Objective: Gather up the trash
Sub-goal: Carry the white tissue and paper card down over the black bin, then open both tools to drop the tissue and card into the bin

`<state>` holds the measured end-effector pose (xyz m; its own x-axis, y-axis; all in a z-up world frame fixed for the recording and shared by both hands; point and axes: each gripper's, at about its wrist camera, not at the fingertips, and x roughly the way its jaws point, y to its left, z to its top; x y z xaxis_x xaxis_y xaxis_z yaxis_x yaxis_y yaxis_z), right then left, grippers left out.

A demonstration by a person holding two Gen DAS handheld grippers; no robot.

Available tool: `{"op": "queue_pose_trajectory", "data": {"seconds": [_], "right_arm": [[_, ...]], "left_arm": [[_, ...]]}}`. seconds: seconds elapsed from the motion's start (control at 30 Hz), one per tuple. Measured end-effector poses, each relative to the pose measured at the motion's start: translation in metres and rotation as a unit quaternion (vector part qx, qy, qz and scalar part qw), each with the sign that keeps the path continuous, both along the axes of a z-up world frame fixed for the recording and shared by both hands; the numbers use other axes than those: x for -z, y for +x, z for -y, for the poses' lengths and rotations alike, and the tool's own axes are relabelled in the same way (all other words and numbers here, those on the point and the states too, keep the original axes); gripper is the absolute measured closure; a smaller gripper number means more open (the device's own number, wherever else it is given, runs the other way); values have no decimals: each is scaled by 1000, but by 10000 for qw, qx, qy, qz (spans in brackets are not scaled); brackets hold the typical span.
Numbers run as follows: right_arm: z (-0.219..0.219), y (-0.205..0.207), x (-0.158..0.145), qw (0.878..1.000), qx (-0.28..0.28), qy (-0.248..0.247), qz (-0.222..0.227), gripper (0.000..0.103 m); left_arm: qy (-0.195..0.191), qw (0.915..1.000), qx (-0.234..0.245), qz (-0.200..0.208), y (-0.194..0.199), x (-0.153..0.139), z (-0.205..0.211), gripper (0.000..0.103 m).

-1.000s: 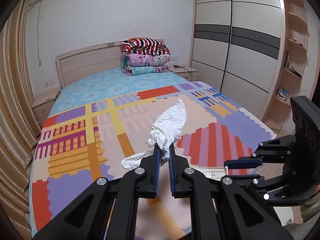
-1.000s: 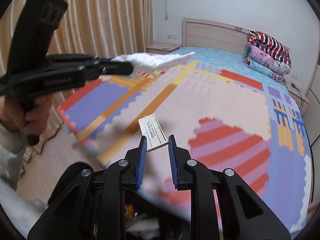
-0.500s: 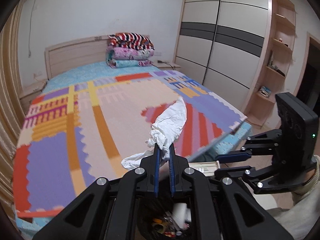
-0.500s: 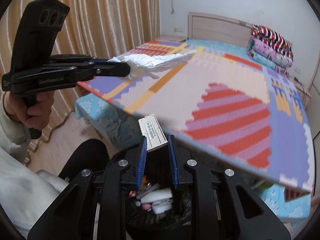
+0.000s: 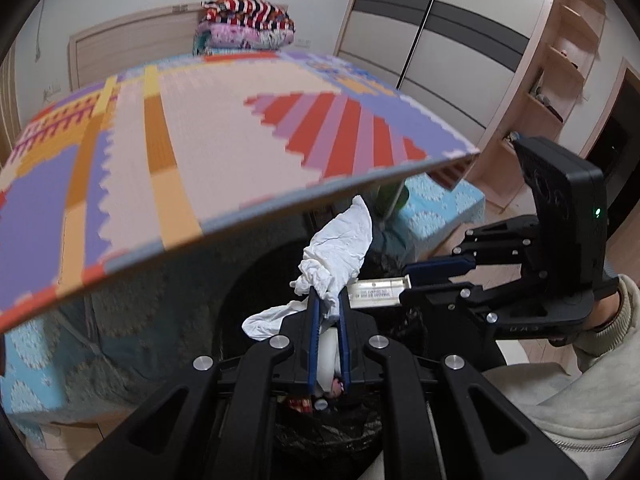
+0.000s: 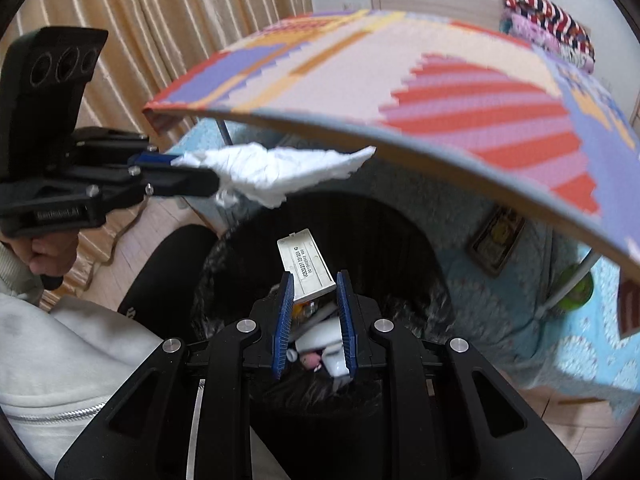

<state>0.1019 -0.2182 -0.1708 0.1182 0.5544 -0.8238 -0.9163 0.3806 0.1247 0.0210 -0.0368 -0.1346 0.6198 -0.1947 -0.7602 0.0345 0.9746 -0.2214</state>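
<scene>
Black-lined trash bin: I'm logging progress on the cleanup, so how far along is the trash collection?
Done: the black-lined trash bin already holds several discarded items. In hand: the left gripper is shut on a crumpled white tissue, the right gripper on a flat white plastic cover, both above the bin's opening. Left: releasing both pieces. No other trash is in view.

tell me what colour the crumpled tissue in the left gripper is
White. The crumpled tissue shows best in the right wrist view.

Trash items over bin
Crumpled white tissue (image 5: pixel 340 252) and flat white labelled plastic strip (image 6: pixel 306 262) both hang above black-lined trash bin (image 6: pixel 400 232), which already contains mixed scraps.
</scene>
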Motion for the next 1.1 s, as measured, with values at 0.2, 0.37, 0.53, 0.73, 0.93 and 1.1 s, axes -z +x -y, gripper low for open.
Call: {"op": "queue_pose_trajectory", "data": {"seconds": [0.2, 0.37, 0.53, 0.73, 0.93, 1.1], "right_arm": [[-2, 5, 31, 9992, 91, -298, -233, 81], [-9, 7, 54, 9974, 158, -619, -345, 81], [-15, 8, 72, 9953, 194, -851, -408, 81], [-20, 13, 87, 9928, 334, -980, -609, 81], [-22, 12, 93, 9918, 376, -959, -761, 80], [-20, 12, 83, 9932, 393, -809, -736, 67]], "left_arm": [[-91, 9991, 61, -400, 11, 35, 2, 95], [-199, 9967, -8, -792, 20, 67, 0, 95], [-319, 9935, -40, -1090, 26, 91, 2, 95], [-239, 9901, -179, -1370, 30, 107, 5, 95], [-229, 9897, -265, -1391, 29, 103, 3, 95], [-202, 9876, -307, -1523, 31, 101, 3, 85]]}}
